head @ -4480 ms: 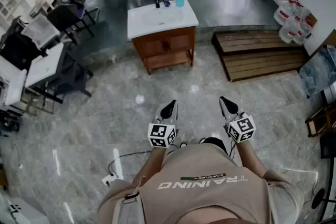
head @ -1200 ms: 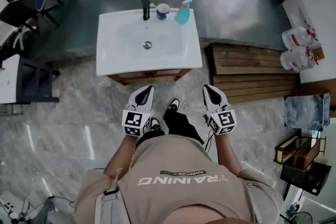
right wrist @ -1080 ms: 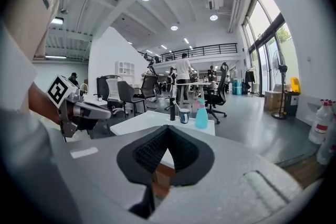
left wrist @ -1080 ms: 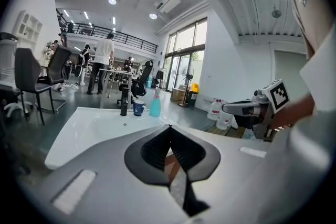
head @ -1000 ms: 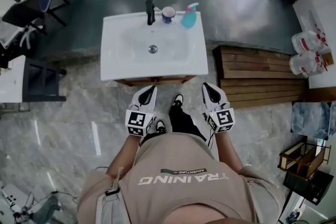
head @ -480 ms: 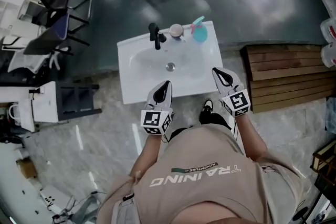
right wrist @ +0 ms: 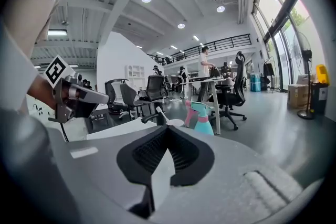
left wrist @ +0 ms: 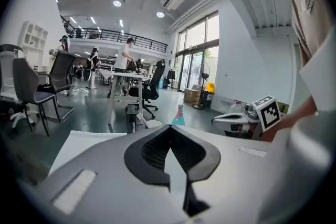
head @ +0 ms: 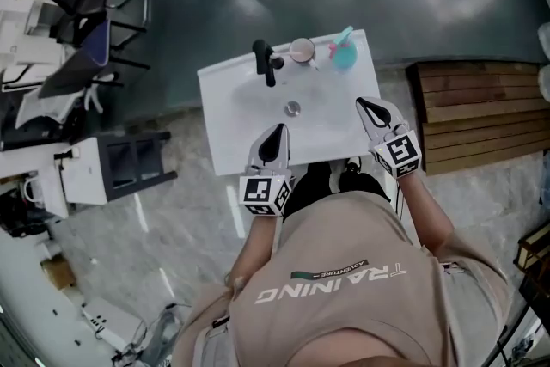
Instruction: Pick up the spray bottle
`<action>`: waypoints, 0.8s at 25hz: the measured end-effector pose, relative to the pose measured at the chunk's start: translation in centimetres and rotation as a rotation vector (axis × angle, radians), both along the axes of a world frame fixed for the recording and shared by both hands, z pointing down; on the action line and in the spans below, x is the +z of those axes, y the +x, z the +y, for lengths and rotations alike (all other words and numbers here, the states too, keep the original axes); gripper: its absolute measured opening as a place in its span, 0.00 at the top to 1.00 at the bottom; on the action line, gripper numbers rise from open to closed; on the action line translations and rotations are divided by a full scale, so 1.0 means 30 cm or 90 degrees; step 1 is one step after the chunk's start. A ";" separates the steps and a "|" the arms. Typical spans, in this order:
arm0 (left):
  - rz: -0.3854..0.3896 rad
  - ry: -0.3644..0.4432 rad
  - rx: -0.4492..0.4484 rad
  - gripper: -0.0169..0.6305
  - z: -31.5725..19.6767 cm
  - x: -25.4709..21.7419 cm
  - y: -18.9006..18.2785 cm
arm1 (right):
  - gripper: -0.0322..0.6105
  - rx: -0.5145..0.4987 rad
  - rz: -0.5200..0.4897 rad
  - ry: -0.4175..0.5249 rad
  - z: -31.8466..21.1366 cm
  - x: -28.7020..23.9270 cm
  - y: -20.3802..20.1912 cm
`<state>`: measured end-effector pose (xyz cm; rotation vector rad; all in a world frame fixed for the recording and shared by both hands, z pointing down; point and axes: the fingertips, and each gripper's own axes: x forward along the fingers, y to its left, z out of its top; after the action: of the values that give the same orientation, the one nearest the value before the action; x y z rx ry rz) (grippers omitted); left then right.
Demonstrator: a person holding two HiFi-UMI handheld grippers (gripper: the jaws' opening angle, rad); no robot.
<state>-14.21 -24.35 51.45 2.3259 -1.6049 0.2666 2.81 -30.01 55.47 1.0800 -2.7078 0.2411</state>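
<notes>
At the back right corner of the white rectangular washbasin top [head: 228, 112], the teal plastic spray bottle with a pink trigger head [head: 345, 54] stands upright, its long axis vertical and its nozzle turned left toward the pale round cup [head: 302, 50]. Our left gripper [head: 278, 131] and right gripper [head: 364, 106] are both clenched on nothing. Since half a second ago, both have advanced over the basin top, and the bottle has stayed put.

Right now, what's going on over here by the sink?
A person stands at a white washbasin, holding a two-jaw gripper in each hand. The left gripper and right gripper hover over its near edge, both shut and empty. The teal spray bottle stands untouched at the far right corner, beside a cup and black faucet.
</notes>
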 end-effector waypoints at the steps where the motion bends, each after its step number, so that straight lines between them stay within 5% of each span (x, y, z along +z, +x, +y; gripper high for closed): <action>1: 0.000 0.002 0.007 0.95 -0.022 0.012 -0.011 | 0.95 0.002 0.005 0.005 -0.018 -0.004 -0.013; 9: 0.015 0.045 0.088 0.95 -0.199 -0.027 -0.074 | 0.95 0.077 0.029 0.037 -0.123 -0.122 -0.075; 15: 0.074 0.040 0.124 0.95 -0.272 -0.023 -0.100 | 0.95 0.155 0.020 0.042 -0.207 -0.154 -0.038; 20: 0.071 0.027 0.139 0.95 -0.294 0.000 -0.086 | 0.95 0.176 0.045 0.026 -0.237 -0.137 0.000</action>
<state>-16.79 -33.16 51.44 2.5027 -1.3173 0.1482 2.80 -37.13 51.37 1.4468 -2.5064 0.1883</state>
